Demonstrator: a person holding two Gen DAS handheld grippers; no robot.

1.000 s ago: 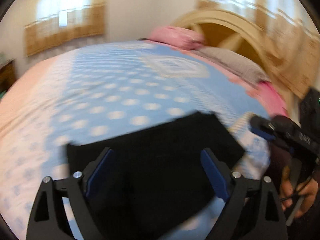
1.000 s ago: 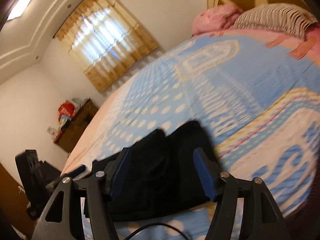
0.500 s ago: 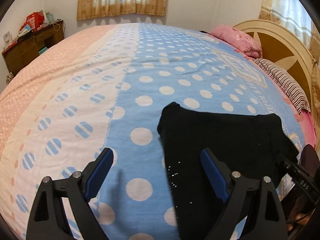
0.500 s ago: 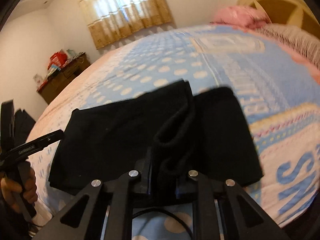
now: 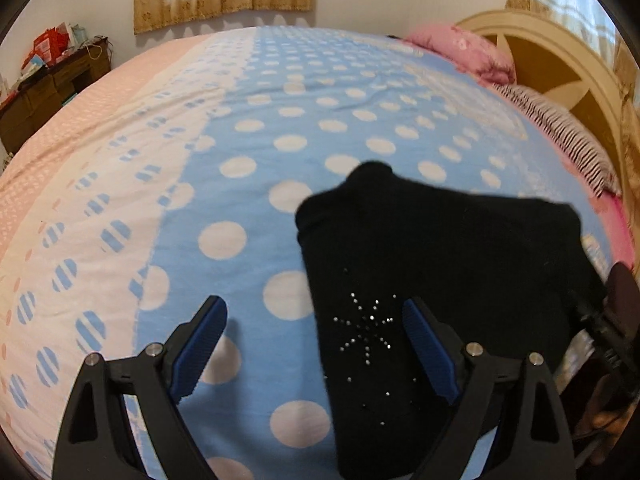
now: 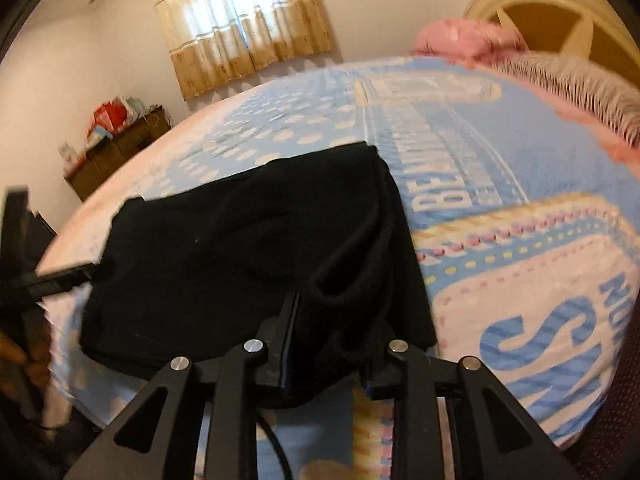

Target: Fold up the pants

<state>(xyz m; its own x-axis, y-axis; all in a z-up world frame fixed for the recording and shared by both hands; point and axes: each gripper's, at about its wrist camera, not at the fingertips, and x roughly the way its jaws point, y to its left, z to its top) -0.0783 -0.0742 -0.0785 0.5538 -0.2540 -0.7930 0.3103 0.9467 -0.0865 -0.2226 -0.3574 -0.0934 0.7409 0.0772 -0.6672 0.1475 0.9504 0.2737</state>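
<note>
The black pants (image 5: 440, 264) lie folded on the blue spotted blanket (image 5: 256, 128) on the bed. The right gripper (image 6: 326, 344) pinches a bunch of them. The left gripper (image 5: 316, 344) is spread wide, holding nothing.

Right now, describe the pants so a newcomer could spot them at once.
Start at the big bed with its blue polka-dot cover. Near its front edge lies one black garment, the pants, partly folded, with the right gripper pinching a bunched edge. Nothing else on the bed is black, and a starburst of tiny studs marks the fabric.
</note>
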